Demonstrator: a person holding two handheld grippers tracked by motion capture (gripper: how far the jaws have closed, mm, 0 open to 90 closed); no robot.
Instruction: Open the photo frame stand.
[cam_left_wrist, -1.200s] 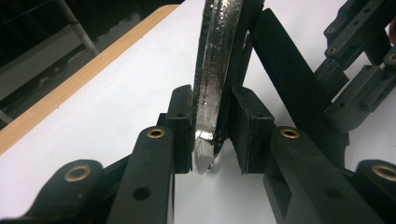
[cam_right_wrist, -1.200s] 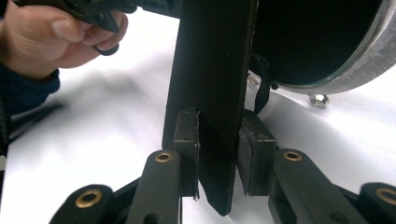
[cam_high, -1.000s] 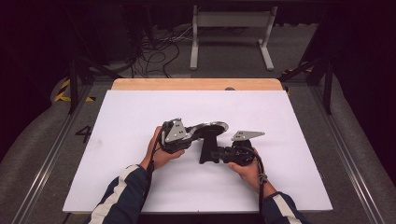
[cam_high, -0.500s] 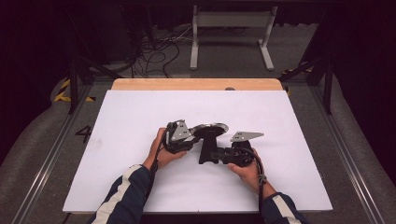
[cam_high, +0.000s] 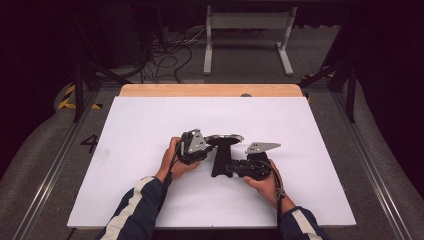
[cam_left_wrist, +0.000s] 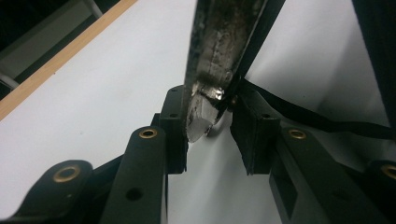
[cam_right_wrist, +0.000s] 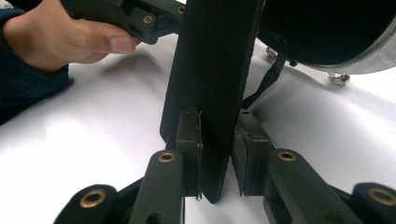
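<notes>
Though nudged only slightly rightward within the last second, keeps the left gripper (cam_high: 210, 143) pinched on the rim of the pan (cam_high: 226, 137) and the right gripper (cam_high: 226, 169) clamped on its black handle (cam_high: 219, 157), holding it at the middle of the table (cam_high: 150, 125), seemingly steadied for lifting

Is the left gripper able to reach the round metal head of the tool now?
Probably yes: the left gripper already has the metal head's rim between its jaws, nothing blocking, while the right gripper clamps the black handle.
</notes>
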